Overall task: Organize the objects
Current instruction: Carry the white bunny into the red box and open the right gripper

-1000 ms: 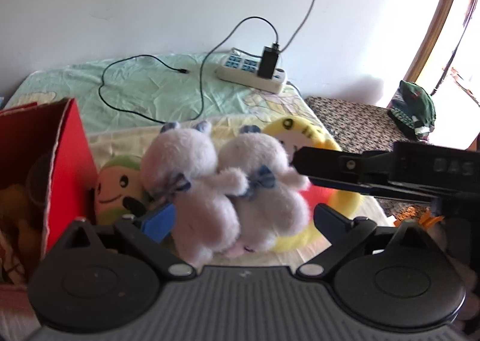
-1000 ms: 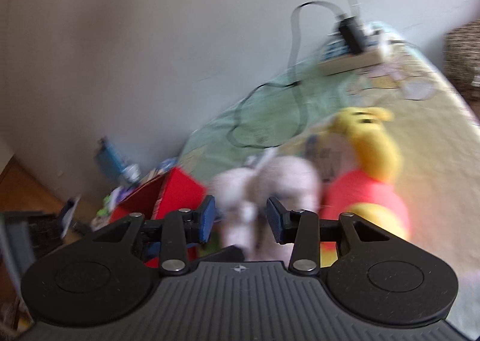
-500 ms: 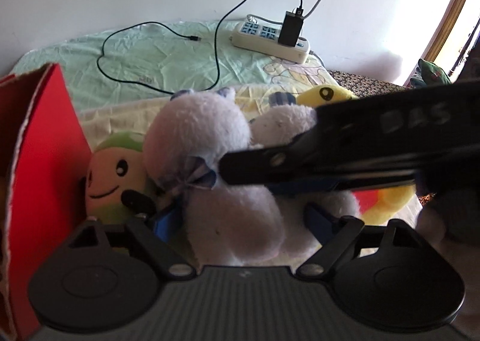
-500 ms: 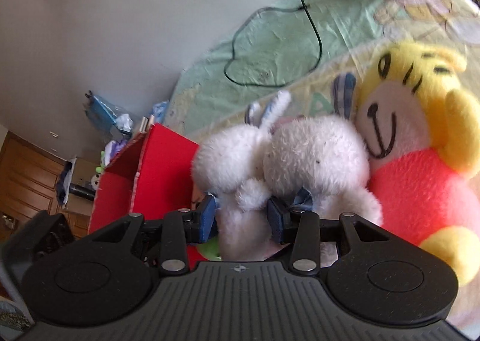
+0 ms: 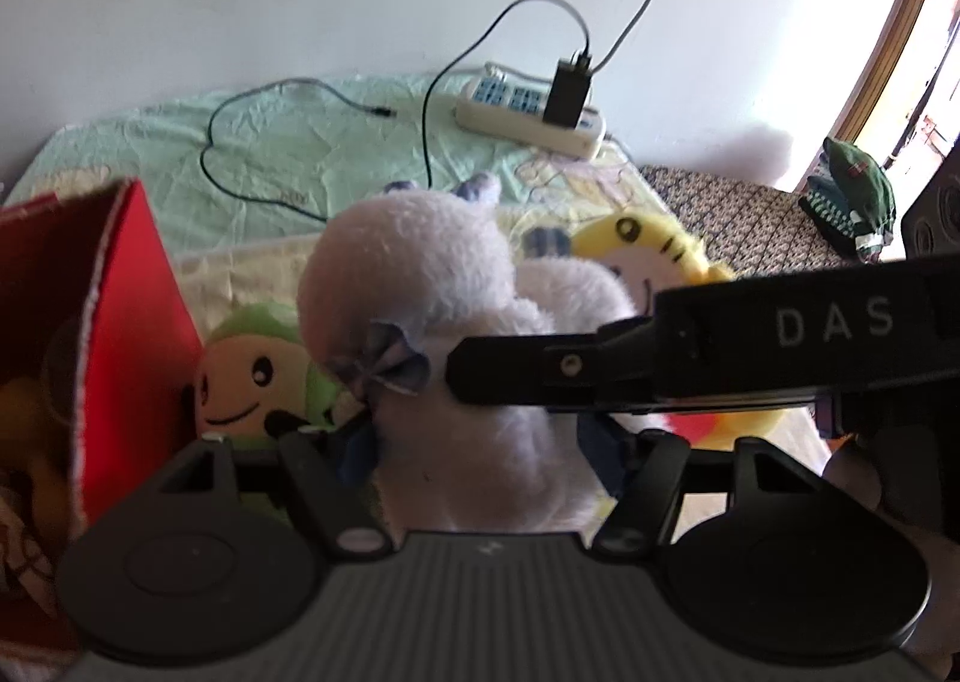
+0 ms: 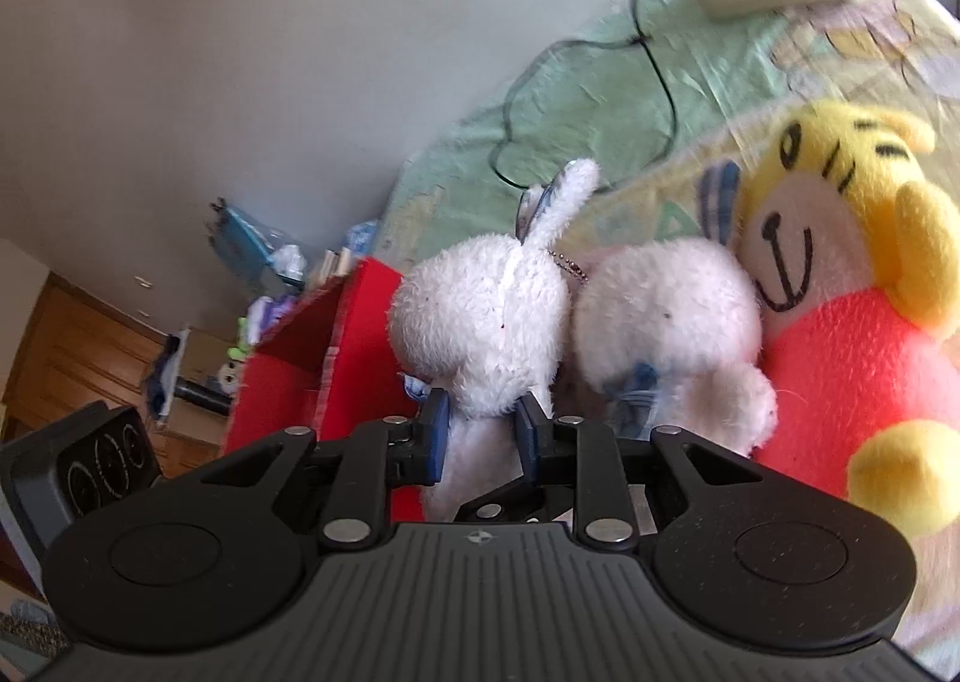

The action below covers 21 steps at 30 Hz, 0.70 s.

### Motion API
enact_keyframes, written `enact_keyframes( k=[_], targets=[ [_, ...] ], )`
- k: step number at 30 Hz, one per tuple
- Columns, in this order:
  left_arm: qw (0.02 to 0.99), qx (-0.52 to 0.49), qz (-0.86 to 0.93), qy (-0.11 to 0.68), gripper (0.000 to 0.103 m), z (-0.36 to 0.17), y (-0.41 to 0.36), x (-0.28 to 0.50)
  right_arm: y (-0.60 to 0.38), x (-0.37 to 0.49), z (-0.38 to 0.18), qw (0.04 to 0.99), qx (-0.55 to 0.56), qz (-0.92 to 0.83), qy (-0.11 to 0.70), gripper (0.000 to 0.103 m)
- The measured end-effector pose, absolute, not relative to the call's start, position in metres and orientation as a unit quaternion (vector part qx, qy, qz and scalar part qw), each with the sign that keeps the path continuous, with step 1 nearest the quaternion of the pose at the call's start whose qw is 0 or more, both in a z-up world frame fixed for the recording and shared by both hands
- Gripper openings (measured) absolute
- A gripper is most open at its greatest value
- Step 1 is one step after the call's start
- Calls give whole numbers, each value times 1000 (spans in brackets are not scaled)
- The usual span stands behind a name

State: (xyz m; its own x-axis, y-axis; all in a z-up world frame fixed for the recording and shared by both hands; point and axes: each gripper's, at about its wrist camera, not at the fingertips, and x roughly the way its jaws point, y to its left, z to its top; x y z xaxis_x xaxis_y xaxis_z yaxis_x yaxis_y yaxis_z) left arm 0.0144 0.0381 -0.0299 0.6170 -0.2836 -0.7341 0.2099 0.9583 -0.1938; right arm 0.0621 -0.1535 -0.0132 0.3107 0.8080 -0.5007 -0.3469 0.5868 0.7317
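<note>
we see a fluffy white rabbit plush with a blue bow and a bead chain by its ear, upright on the bed beside its twin. our right gripper pinches its body; our left gripper brackets it, jaws apart. a yellow tiger plush and red box flank them. the green sheet carries a power strip against a white wall.

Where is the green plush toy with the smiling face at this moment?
In the left wrist view, the green plush toy sits low on the left, between the red box and the white plush rabbits, just beyond the left gripper.
</note>
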Motion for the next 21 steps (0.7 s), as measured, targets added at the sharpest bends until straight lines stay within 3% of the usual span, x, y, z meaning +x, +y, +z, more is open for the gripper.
enact_keyframes(
  k=[11,21],
  targets=[
    [938,-20,-76,337,67,31,42,-21,-130,57,34,765,240,460,381,26],
    [948,-12,26,318,67,53,138,-42,-4,48,32,713,226,533,395,26]
  ],
)
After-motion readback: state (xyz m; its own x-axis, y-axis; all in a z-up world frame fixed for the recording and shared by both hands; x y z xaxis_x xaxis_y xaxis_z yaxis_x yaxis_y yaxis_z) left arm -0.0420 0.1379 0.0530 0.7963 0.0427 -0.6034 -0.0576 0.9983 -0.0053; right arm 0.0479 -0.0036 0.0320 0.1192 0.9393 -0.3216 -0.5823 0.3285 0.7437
